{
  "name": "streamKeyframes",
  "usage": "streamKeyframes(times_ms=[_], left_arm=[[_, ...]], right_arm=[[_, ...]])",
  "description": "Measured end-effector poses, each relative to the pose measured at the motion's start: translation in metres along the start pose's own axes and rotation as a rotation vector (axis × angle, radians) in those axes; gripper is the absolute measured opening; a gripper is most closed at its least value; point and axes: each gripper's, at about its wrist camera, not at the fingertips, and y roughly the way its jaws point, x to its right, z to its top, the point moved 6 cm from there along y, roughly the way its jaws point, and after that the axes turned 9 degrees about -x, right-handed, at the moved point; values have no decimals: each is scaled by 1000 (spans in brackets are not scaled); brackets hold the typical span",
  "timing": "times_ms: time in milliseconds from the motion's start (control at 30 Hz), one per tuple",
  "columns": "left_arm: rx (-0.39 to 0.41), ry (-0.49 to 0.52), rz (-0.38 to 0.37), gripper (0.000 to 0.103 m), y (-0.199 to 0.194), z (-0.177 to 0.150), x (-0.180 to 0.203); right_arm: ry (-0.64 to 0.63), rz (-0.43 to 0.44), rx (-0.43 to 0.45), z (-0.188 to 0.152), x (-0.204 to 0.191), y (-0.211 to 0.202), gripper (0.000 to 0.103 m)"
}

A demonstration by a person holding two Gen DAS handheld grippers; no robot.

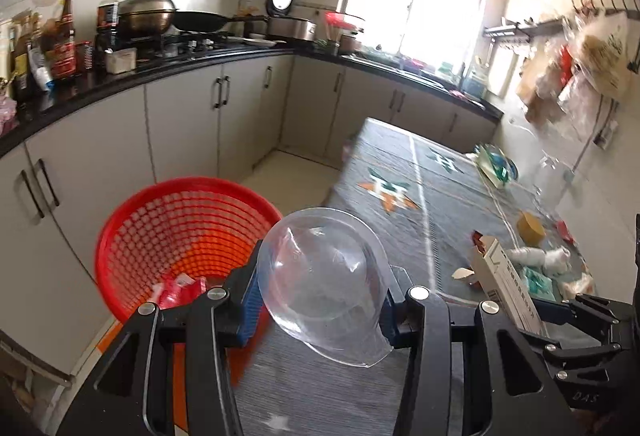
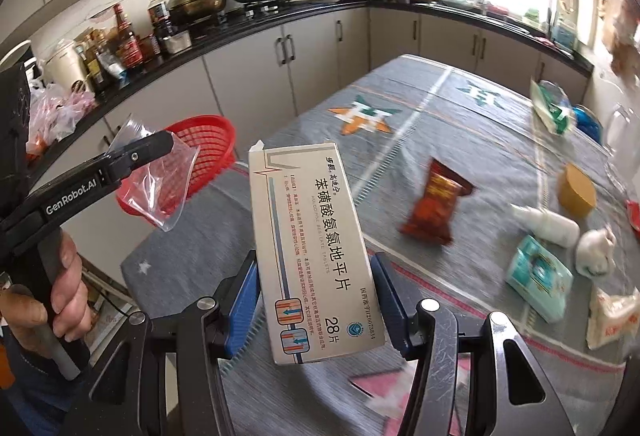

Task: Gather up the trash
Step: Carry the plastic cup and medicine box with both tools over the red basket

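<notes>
Clear plastic lid (image 1: 326, 288): clamped between the blue pads of the left gripper (image 1: 320, 310), held above the near table edge, just beside the red basket.
Tablet box (image 2: 316, 248): clamped upright across its width in the right gripper (image 2: 316, 306), open flap uppermost, held over the near end of the table.
Red mesh basket (image 1: 180, 232): on the floor by the table's corner, between table and cabinets; red wrappers (image 1: 180, 286) already at its bottom.
Done so far: some trash in the basket, judging by those wrappers; two more pieces lifted and in hand.
Left to do: both held pieces not yet dropped; red snack packet (image 2: 438, 202), white bottle (image 2: 546, 222), crumpled tissue (image 2: 596, 246), green tissue pack (image 2: 538, 278), white sachet (image 2: 612, 316) and round yellow box (image 2: 576, 190) lying on the grey tablecloth (image 2: 420, 108). Roughly early to midway, as a judgement.
Left gripper pose: angled down, aimed past the lid toward the basket's mouth; gripped at the handle by a hand (image 2: 66, 296) seen in the right view.
Right gripper pose: tilted more steeply down over the tablecloth, to the right of the left gripper and farther from the basket.
</notes>
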Motion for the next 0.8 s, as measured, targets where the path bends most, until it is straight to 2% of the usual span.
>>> streamKeyframes(times_ms=[400,800], left_arm=[[12,-77,84,46,3,14,-68],[-31,-121,150,46,23,11,-115]], right_arm=[[-86,61,-13,44,-57,21,60],[-29,206,-68,83,-89,59,60]])
